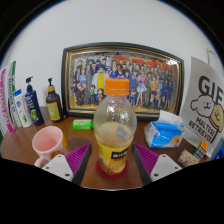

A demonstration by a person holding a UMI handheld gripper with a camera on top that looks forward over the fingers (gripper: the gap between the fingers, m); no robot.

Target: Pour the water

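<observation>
In the gripper view, a clear plastic bottle (114, 135) with an orange screw cap stands upright on a brown wooden table (25, 145), between the two fingers and just ahead of their tips. Its rounded body bears a yellow and dark label, and it looks nearly empty. The gripper (113, 160) is spread wide, a magenta pad (78, 158) angled on either side of the bottle's base; whether the pads touch the plastic cannot be told, and the bottle rests on the table by itself. To the left of the bottle, near the left finger, sits a smooth pink mug (47, 145) with an open round mouth. Beyond it stand pump bottles and tubes (22, 105) in a row by the pale wall. Behind the bottle leans a dark-framed group photograph (122, 80), with a small green object (82, 124) lying before it. To the right lie crinkled blue-and-white packets (165, 133) and a white printed card (205, 110).
</observation>
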